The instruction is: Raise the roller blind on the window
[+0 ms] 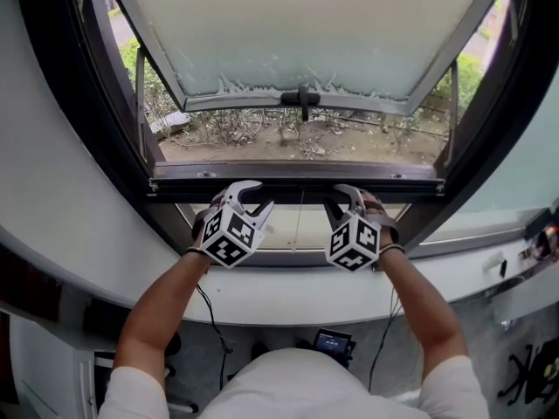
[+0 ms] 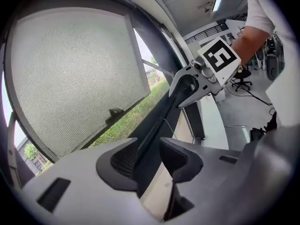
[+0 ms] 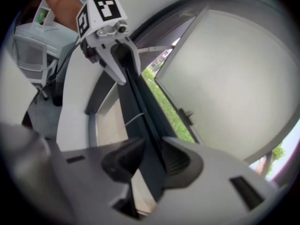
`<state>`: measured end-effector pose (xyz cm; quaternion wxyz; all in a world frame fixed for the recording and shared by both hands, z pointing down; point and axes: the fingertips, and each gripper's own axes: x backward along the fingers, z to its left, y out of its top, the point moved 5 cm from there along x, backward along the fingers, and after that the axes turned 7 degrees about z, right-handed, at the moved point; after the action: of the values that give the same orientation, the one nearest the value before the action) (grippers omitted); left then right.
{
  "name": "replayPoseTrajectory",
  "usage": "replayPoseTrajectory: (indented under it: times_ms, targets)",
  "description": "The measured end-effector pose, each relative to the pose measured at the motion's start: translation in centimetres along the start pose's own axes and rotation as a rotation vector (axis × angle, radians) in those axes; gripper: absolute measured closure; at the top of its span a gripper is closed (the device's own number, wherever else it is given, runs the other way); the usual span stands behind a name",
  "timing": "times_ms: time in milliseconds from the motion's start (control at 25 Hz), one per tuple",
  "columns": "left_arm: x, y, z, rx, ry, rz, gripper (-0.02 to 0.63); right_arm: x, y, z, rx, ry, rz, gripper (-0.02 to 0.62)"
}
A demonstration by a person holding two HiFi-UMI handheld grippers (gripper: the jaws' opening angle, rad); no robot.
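**Head view:** A person leaned over a white sill at an open window, its frosted pane swung outward over scrubby ground. The roller blind's dark rail lay across the foot of the opening, just above the sill. The left gripper and right gripper met it side by side near its middle. A thin cord hung between them.

**Left gripper view:** The left gripper straddled the rail, which ran away between its fingers. The fingers stood wide, and their ribbed pads did not appear to press on the rail. Farther along the same rail sat the right gripper, its marker cube uppermost. The pane filled the left of the frame, with greenery showing under its lower edge.

**Right gripper view:** The right gripper likewise had the rail passing between spread fingers, with no firm hold evident. The left gripper sat astride the rail farther along. The cord curved away from the rail on the room side, and the pane lay to the right.
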<state>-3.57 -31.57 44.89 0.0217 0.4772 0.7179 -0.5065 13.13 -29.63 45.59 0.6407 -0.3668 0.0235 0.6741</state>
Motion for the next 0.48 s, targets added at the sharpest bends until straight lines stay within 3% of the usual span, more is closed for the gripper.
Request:
replayPoseTrajectory:
  times_ms: [240,480]
  targets:
    - [-1.1,-0.3,-0.2,-0.075,-0.024,0.075,0.448,-1.1,-0.3,-0.2,0.069,-0.009,0.040,0.485]
    - [-2.0,-0.3,-0.5,-0.220,0.017,0.149,0.445,-2.0,-0.1,0.2,0.234,-0.036,0.078,0.483]
